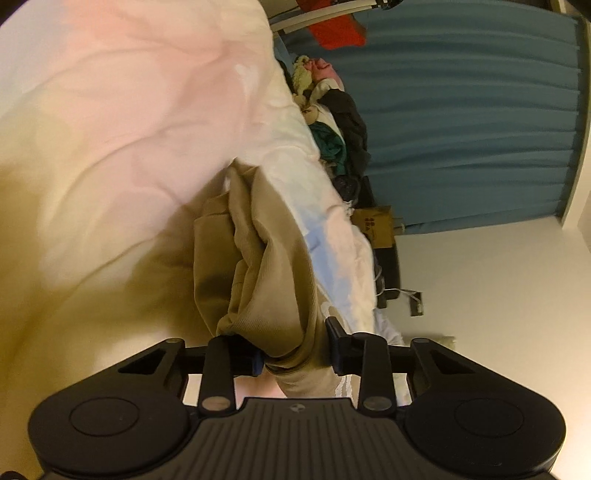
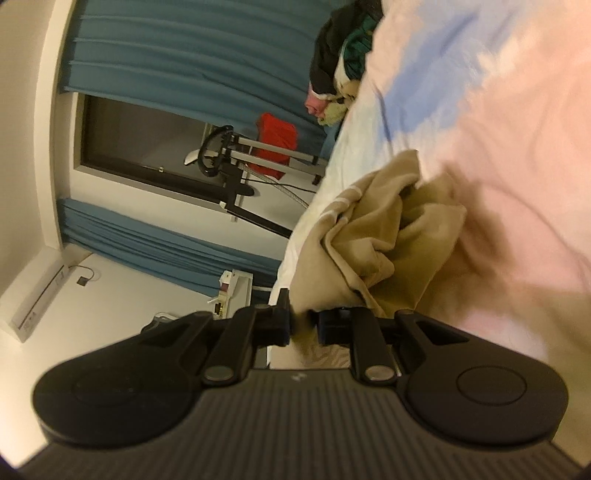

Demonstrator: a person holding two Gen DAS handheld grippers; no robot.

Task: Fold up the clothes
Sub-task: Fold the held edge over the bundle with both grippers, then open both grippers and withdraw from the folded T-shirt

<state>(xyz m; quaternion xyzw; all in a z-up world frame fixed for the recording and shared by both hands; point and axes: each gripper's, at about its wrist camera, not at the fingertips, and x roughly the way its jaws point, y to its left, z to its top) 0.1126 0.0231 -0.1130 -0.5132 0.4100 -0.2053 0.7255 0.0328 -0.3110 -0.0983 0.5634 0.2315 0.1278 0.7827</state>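
Left wrist view: the left hand-held gripper (image 1: 295, 354) is seen clamped on a bunched fold of a tan ribbed garment (image 1: 258, 266), the cloth pinched between both black fingers. A small round emblem is stamped on the gripper body, too small to be read. The garment is gathered into thick folds and lies on a bed cover (image 1: 110, 129) of pale pink and cream with a blue patch; white stripes are shown at its edge near the right finger. Beyond the bed's edge a heap of mixed clothes (image 1: 332, 122) is piled, and past it a brown cardboard box (image 1: 376, 225) carries dark printing that cannot be made out. A teal curtain (image 1: 461, 129) closes the far side, with a red cloth (image 1: 336, 33) hung on a rail.

From the right wrist view, the right hand-held gripper (image 2: 303, 325) is closed on another edge of the same garment, tan fabric being nipped in the narrow gap between the fingers. The cover stretches broad and unoccupied beside the crumpled garment, so room is left there. Off the bed's edge open floor is seen, then a metal-framed stand (image 2: 258, 155) with black cables, a dark window (image 2: 140, 140) framed between the curtains, and a white wall unit (image 2: 40, 306) whose label is unreadable.
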